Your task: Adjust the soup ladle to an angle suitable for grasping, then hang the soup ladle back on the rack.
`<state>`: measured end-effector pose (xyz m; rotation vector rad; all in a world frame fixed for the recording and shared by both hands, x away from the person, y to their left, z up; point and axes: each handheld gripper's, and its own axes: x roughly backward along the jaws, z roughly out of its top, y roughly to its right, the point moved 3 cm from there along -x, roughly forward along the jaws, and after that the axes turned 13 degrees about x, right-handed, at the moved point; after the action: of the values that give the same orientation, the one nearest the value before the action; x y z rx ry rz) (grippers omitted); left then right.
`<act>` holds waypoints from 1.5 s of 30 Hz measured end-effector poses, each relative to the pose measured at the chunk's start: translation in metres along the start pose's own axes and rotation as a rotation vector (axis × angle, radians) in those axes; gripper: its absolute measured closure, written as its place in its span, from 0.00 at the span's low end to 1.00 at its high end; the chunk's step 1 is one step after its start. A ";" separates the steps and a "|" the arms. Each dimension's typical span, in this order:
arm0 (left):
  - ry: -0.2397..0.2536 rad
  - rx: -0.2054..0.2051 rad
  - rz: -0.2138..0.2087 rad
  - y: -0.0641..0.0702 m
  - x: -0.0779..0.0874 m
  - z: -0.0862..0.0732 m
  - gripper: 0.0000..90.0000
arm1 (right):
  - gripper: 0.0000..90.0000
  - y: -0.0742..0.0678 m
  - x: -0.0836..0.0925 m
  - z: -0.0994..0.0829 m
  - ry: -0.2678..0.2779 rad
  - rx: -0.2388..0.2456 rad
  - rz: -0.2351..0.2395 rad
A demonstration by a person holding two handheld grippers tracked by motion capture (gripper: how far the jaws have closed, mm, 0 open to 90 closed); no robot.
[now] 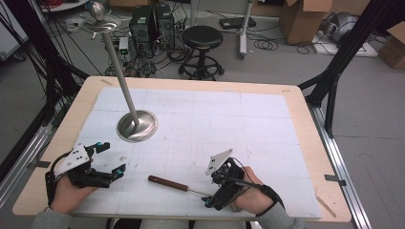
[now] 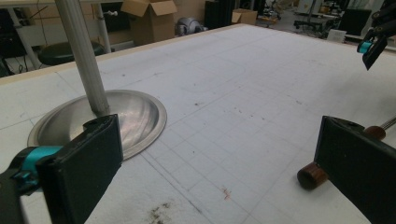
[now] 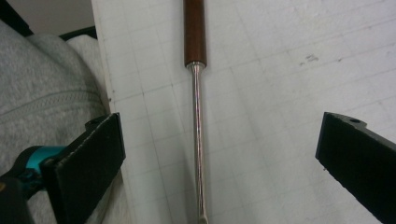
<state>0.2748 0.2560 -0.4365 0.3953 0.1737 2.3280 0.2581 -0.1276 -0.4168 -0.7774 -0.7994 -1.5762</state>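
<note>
A tool with a brown wooden handle (image 1: pixel 167 183) and a thin metal shaft (image 1: pixel 197 191) lies flat on the white gridded mat (image 1: pixel 215 124) near the front edge. My right gripper (image 1: pixel 210 189) is open, low over the mat, its jaws standing on either side of the shaft (image 3: pixel 198 140) without touching it; the handle (image 3: pixel 194 32) lies ahead of them. My left gripper (image 1: pixel 112 156) is open at the front left with nothing between its jaws. In the left gripper view the butt of the handle (image 2: pixel 312 175) peeks out beside the right-hand jaw.
A metal stand with a round domed base (image 1: pixel 137 125) and a slanting pole (image 1: pixel 119 71) rises from the mat's left side, carrying a dish and ball (image 1: pixel 99 16) at the top. The person's grey clothing (image 3: pixel 46 93) lies past the table's front edge. A stool (image 1: pixel 202 40) stands beyond the table.
</note>
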 end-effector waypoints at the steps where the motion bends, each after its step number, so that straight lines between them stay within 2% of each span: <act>1: 0.000 0.000 0.000 0.000 0.000 0.000 0.02 | 0.01 0.000 0.000 0.000 -0.004 -0.001 0.006; 6: -0.003 0.001 0.003 0.000 0.000 0.000 0.02 | 0.01 0.000 0.000 -0.003 -0.042 -0.008 0.018; 15: -0.005 -0.005 0.001 0.000 -0.001 0.000 0.02 | 0.06 0.002 -0.003 -0.007 -0.116 -0.005 -0.010; 22: -0.008 -0.002 0.000 0.000 -0.001 -0.001 0.02 | 0.23 0.000 -0.008 -0.009 -0.173 0.001 0.027; 29: -0.019 0.009 -0.008 -0.003 -0.003 -0.001 0.02 | 0.39 0.001 -0.007 -0.007 -0.210 -0.003 0.037; 40: -0.016 0.009 -0.006 -0.003 -0.003 -0.001 0.02 | 0.55 -0.001 -0.012 -0.009 -0.269 -0.005 0.079; 41: -0.016 0.008 -0.006 -0.003 -0.002 -0.001 0.02 | 0.57 -0.003 -0.013 -0.008 -0.271 -0.017 0.079; 44: -0.015 0.007 -0.003 -0.003 -0.002 -0.001 0.02 | 0.59 -0.002 -0.013 -0.008 -0.274 -0.002 0.086; 45: -0.015 0.007 -0.003 -0.002 -0.002 -0.001 0.02 | 0.62 -0.003 -0.014 -0.008 -0.290 -0.004 0.088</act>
<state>0.2769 0.2564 -0.4384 0.4155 0.1745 2.3212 0.2564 -0.1265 -0.4333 -1.0449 -0.9571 -1.4051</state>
